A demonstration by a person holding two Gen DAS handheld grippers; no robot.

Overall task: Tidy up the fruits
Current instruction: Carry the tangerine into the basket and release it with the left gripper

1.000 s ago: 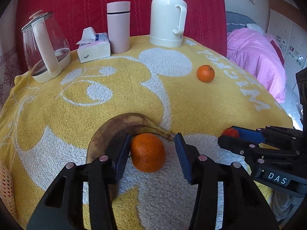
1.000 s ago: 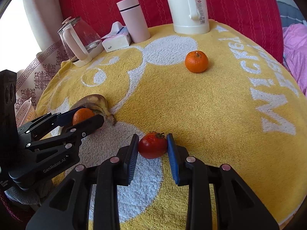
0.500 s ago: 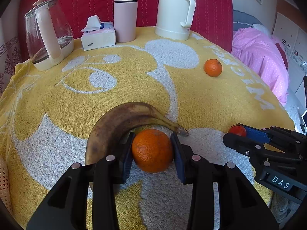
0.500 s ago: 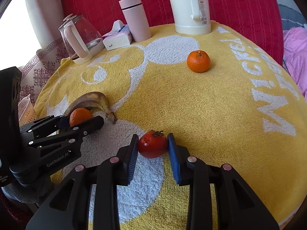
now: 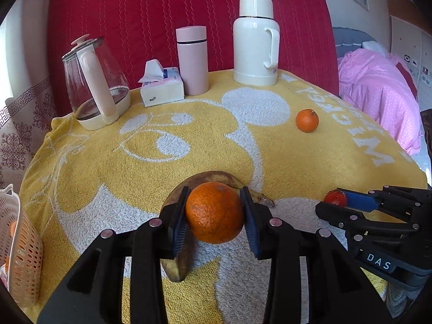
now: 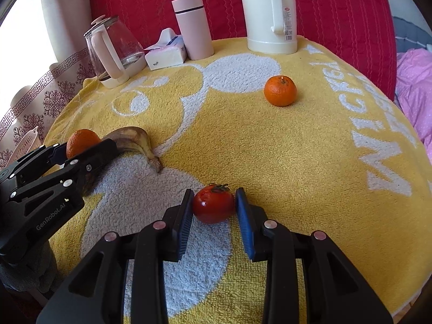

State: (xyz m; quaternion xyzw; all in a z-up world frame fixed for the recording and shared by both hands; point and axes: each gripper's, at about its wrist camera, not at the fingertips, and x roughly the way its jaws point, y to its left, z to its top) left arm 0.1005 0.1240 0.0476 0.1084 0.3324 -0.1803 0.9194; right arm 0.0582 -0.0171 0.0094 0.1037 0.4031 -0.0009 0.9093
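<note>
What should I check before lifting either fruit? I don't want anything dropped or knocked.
1. Left gripper shut on the orange: ok, both pads touch its sides.
2. Right gripper shut on the tomato: ok, pads press it on both sides.
3. Orange free of the banana: cannot tell, the banana lies right behind and under the left finger.
4. Basket reachable: ok, at the table's left edge.
5. Second orange out of the way: ok, far side of the towel.
6. Grippers apart from each other: ok.
</note>
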